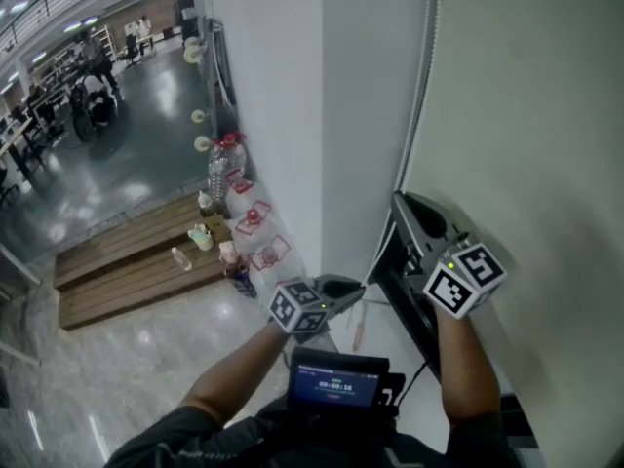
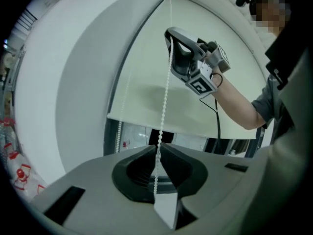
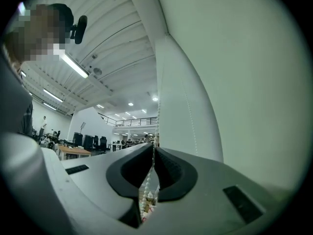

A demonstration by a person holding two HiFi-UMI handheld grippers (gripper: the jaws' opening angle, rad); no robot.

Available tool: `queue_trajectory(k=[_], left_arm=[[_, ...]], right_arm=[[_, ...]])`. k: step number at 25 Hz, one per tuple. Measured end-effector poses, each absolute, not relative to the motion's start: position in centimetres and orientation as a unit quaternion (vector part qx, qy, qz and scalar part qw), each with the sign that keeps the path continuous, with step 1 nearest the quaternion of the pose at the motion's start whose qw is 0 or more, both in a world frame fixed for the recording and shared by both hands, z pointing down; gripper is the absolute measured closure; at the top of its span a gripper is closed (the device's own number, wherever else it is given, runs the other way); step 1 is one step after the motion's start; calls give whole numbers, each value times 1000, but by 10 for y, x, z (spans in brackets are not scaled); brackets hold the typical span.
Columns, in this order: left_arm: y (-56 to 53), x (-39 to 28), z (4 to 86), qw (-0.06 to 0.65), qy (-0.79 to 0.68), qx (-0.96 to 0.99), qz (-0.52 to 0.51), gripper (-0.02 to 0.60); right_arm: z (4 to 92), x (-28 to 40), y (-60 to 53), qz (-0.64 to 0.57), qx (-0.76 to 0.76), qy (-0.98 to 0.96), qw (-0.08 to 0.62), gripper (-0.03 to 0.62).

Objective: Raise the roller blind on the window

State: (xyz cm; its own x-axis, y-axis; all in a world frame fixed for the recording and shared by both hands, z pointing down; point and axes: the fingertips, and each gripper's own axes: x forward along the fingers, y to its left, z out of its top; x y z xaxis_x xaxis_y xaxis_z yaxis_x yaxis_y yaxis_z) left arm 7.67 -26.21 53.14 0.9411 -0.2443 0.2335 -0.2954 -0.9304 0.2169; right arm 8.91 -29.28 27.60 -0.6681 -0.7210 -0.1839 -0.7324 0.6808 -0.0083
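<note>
The pale roller blind (image 1: 526,115) fills the right of the head view; in the left gripper view its bottom edge (image 2: 146,121) hangs just above dark window glass. A white bead chain (image 1: 421,76) hangs along its left side. My right gripper (image 1: 400,201) is the higher one, tilted slightly upward, and its jaws are shut on the bead chain (image 3: 145,195). Lower down and to the left, my left gripper (image 1: 356,286) is shut on the same chain (image 2: 166,92), which runs taut up to the right gripper (image 2: 171,38).
A white pillar (image 1: 283,115) stands just left of the chain. Far below are a wooden platform (image 1: 136,261) with bottles (image 1: 224,164) and small items, and a glossy floor. A chest-mounted screen (image 1: 336,383) sits between my arms. A black cable trails from the right gripper (image 2: 217,121).
</note>
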Motion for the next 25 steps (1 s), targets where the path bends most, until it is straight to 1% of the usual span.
queue_trajectory(k=[2, 3, 6, 11, 13, 16, 20, 21, 22, 23, 25], left_arm=[[-273, 63, 501, 128, -170, 975, 66, 475], [-278, 57, 477, 125, -180, 975, 37, 465], [-288, 51, 401, 89, -183, 979, -24, 465], [-287, 64, 300, 12, -172, 984, -50, 465], [-282, 68, 263, -6, -160, 985, -70, 465], [-283, 79, 225, -28, -151, 985, -77, 465], [-296, 96, 209, -36, -152, 986, -60, 465], [-298, 100, 209, -37, -155, 986, -56, 474], [-300, 102, 209, -38, -162, 985, -52, 547], [-302, 103, 209, -39, -169, 984, -51, 563], [-301, 104, 210, -34, -174, 983, -58, 572]], right_arm=[[278, 93, -296, 24, -398, 913, 85, 565], [280, 95, -298, 19, -398, 913, 87, 565], [283, 94, -299, 10, -394, 914, 95, 565], [282, 88, -298, 7, -388, 917, 91, 566], [280, 87, -295, 6, -386, 918, 88, 566], [278, 87, -294, 7, -386, 918, 87, 566], [280, 86, -294, 8, -385, 919, 86, 566], [280, 85, -294, 9, -384, 920, 84, 565], [280, 84, -293, 9, -383, 920, 82, 566], [279, 83, -292, 9, -382, 921, 80, 566], [279, 83, -290, 9, -383, 920, 80, 566]])
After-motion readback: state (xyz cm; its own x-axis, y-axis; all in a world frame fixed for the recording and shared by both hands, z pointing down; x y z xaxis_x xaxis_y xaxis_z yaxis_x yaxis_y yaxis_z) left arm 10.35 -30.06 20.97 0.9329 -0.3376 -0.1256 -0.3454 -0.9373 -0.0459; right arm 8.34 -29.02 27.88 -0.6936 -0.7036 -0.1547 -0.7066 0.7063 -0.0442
